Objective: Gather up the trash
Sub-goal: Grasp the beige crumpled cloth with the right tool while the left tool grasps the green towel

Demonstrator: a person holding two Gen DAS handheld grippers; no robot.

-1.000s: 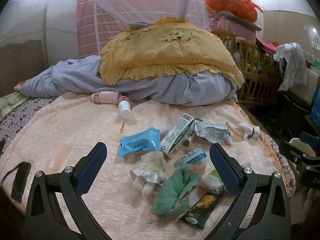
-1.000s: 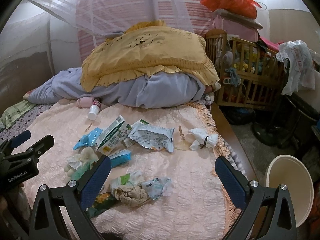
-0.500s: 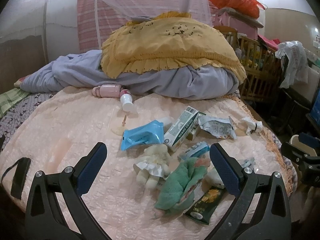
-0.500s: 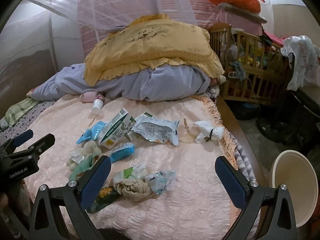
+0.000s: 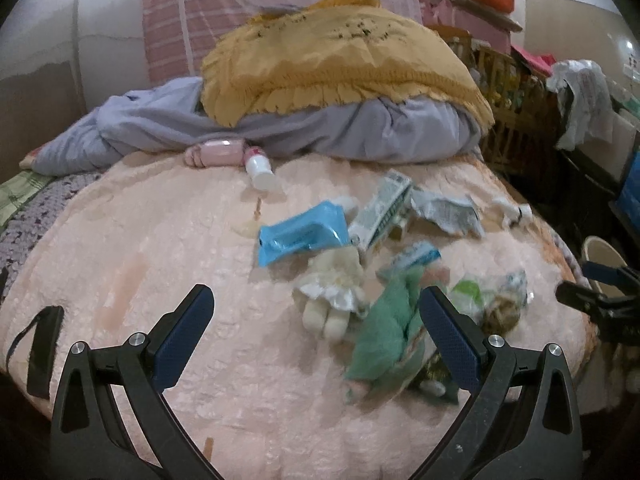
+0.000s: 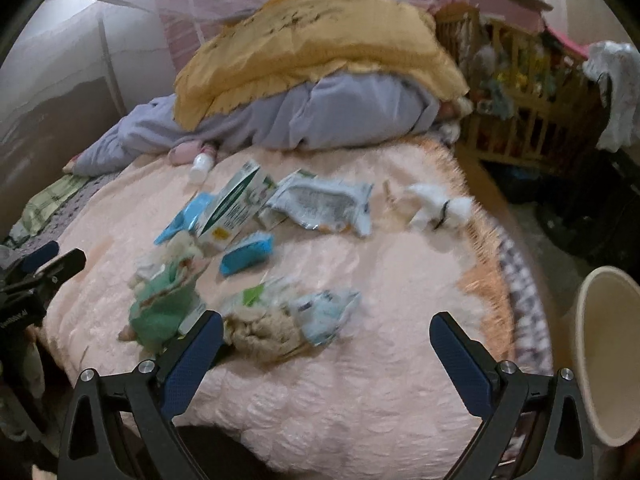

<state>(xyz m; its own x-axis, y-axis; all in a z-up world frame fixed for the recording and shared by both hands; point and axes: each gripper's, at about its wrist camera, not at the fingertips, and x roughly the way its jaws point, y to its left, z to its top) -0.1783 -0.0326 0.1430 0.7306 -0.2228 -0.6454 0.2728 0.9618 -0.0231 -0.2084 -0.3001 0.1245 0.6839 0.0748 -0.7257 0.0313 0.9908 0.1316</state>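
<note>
Bare quilt (image 6: pixel 380 280) right of crowded trash (image 6: pixel 256 320).

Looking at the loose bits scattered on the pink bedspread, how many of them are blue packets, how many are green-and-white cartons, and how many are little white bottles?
Blue packets: 2, one large and one small
Green-and-white cartons: 1
White bottles: 1
Total: 4
The other crumpled pieces are too blurred to sort by kind.
</note>
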